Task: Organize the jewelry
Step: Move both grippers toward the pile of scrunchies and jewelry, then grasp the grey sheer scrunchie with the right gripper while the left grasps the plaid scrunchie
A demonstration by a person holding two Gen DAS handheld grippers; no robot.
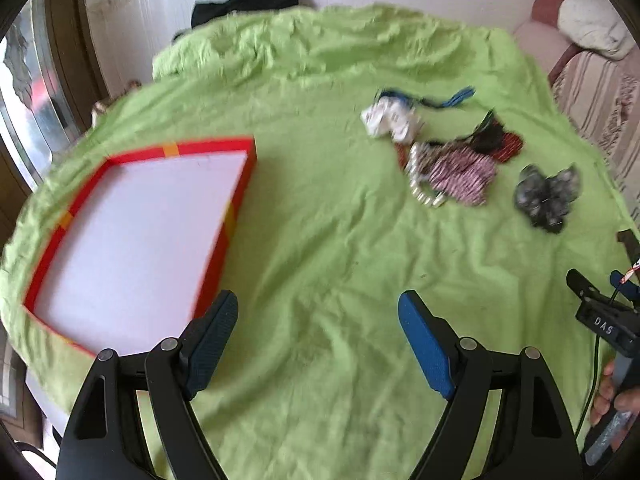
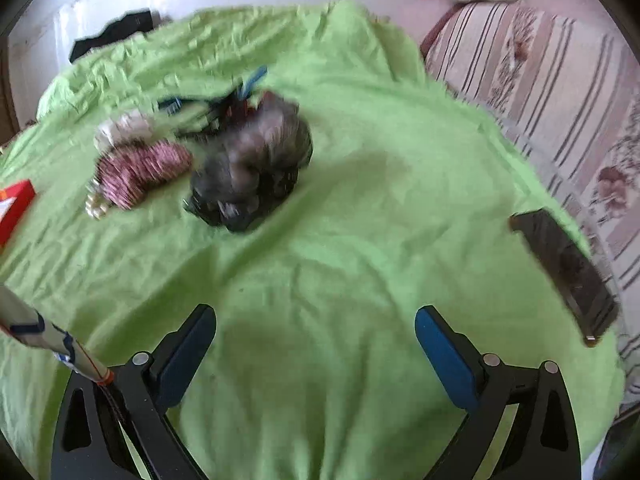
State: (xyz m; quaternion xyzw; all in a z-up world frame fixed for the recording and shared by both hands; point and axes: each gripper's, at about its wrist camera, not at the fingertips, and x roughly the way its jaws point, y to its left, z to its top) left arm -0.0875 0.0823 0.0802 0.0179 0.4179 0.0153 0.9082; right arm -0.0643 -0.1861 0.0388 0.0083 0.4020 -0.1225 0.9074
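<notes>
A shallow red-rimmed box (image 1: 224,216) with a white floor lies on the green cloth at the left; its corner shows in the right wrist view (image 2: 18,200). Jewelry lies in a heap: a white piece (image 1: 390,120), a pink striped bead bundle (image 1: 460,174) (image 2: 140,172), pearls (image 1: 420,184), a dark red and black piece (image 1: 500,142), and a grey-black bead cluster (image 1: 546,198) (image 2: 252,168). My left gripper (image 1: 318,320) is open and empty above the cloth beside the box. My right gripper (image 2: 316,336) is open and empty, short of the grey cluster.
The green cloth (image 1: 320,240) covers a table. A dark phone (image 2: 568,272) lies at the cloth's right edge. A striped sofa (image 2: 540,72) stands to the right. Black fabric (image 1: 248,4) lies at the far edge by the wall.
</notes>
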